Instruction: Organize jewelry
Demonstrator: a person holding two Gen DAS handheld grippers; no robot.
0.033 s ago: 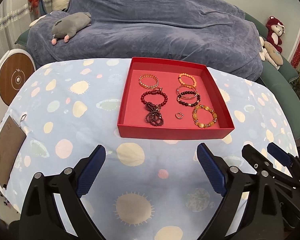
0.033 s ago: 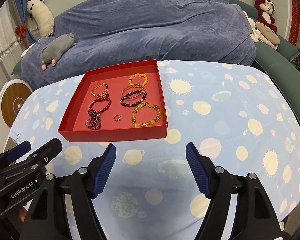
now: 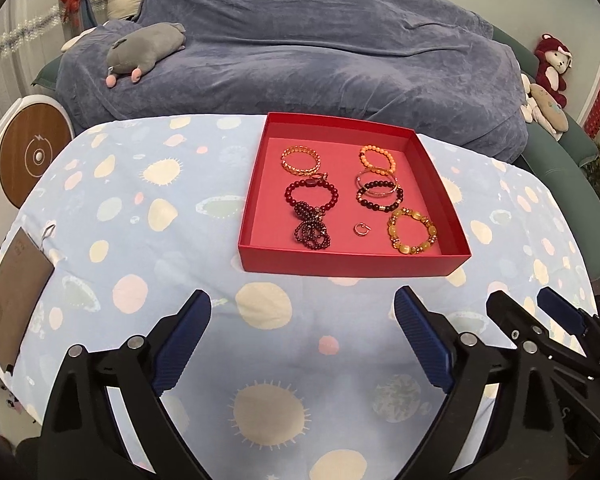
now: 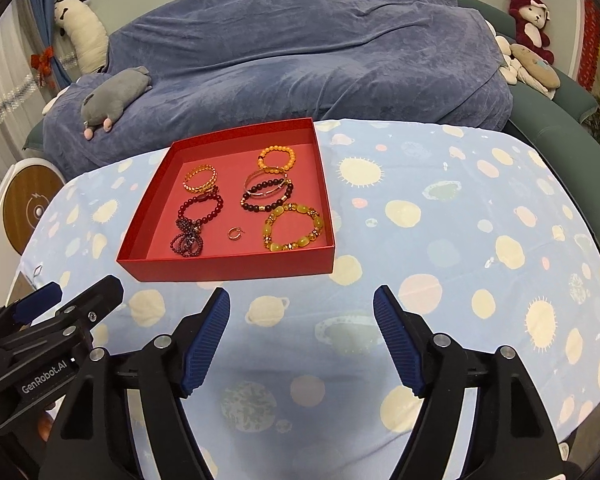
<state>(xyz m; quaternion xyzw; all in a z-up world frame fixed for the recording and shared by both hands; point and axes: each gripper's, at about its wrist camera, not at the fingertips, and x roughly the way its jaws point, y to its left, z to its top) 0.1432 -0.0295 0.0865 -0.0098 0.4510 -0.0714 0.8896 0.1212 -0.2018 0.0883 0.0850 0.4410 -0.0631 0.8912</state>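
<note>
Left gripper (image 3: 302, 308): low in the frame, jaws spread wide, nothing between the blue pads, hovering over the patterned tablecloth (image 3: 140, 216).
Right gripper (image 4: 302, 308): also at the bottom of its frame, jaws wide apart and holding nothing; it sits just beside the left gripper.
Red tray (image 3: 352, 268): centre of the frame on the cloth, a shallow open box, well ahead of both grippers.
Jewelry in tray: gold bangle (image 3: 300, 159) upper left, orange bead bracelet (image 3: 377, 157) upper right, dark red bead bracelet (image 3: 311, 195) with a tangled dark strand (image 3: 312, 229) below it, black bead bracelet (image 3: 379, 196) overlapped by a thin bangle, yellow stone bracelet (image 3: 412, 231) lower right, small ring (image 3: 360, 229) between the strand and the yellow bracelet.
Behind: blue-covered sofa (image 3: 320, 52) across the top, grey plush toy (image 3: 148, 50) upper left.
</note>
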